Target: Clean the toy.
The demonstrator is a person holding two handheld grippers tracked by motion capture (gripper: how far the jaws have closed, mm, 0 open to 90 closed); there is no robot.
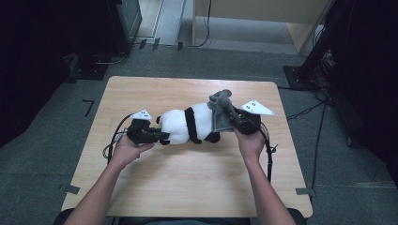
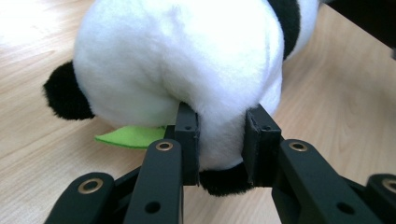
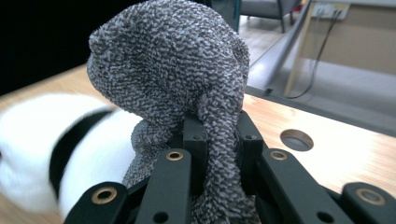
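A black-and-white panda plush [image 1: 187, 124] lies on its side in the middle of the wooden table [image 1: 187, 178]. My left gripper [image 1: 162, 137] is at its left end, and its jaws pinch a fold of white fur [image 2: 187, 56]. A green felt leaf [image 2: 130, 136] pokes out under the plush. My right gripper [image 1: 233, 119] is at the plush's right end, shut on a grey knitted cloth [image 1: 220, 110]. In the right gripper view the cloth [image 3: 173, 60] bunches up between the jaws, and the panda [image 3: 46, 140] shows blurred to the left of my right gripper [image 3: 219, 126].
A round hole [image 3: 296, 139] is cut in the tabletop beyond the right gripper. Black stands [image 1: 309, 61] and cables lie on the floor around the table. A wooden piece of furniture [image 1: 263, 14] stands at the back.
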